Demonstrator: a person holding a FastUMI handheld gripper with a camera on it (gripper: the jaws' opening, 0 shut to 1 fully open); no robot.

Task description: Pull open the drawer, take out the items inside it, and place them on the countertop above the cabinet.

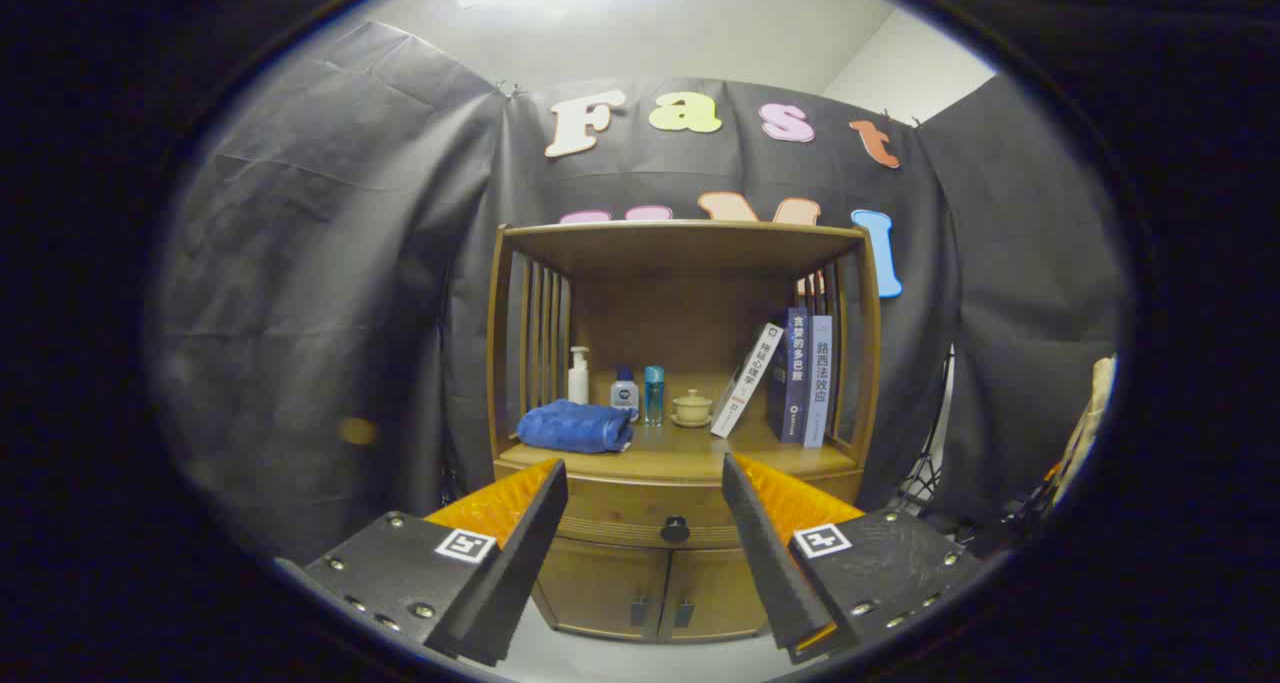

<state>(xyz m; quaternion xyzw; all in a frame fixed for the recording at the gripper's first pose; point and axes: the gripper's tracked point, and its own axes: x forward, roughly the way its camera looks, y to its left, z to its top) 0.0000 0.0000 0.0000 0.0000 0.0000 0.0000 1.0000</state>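
Spread wide apart and holding nothing, the fingers of the gripper [645,518] frame the lower half of a wooden cabinet [680,433] that stands well ahead of them against the booth's cloth wall. Between the two fingers, almost on the midline and a shade toward the right one, sits the dark round knob [675,530] of the drawer [655,518]. That drawer is shut, its front flush with the cabinet face, so whatever is inside cannot be seen. Its front runs side to side across the gap between the fingers, and the knob points straight back toward them, so the pull will probably have to come straight backward along the fingers' own line.

Just above the drawer, beyond the fingertips, lies the countertop [690,453] where the items must end up. It already carries a folded blue towel [575,428] beyond the left finger, a white pump bottle [579,375], a small white-and-blue bottle [625,391], a slim blue bottle [653,393], a lidded cup on a saucer [691,408], and three books [790,378] beyond the right finger. Bare wood shows toward the front edge in the middle. Below the drawer are two closed cabinet doors [655,588].

As I judge it, the task has not begun: the fingers must first advance and close on the knob.
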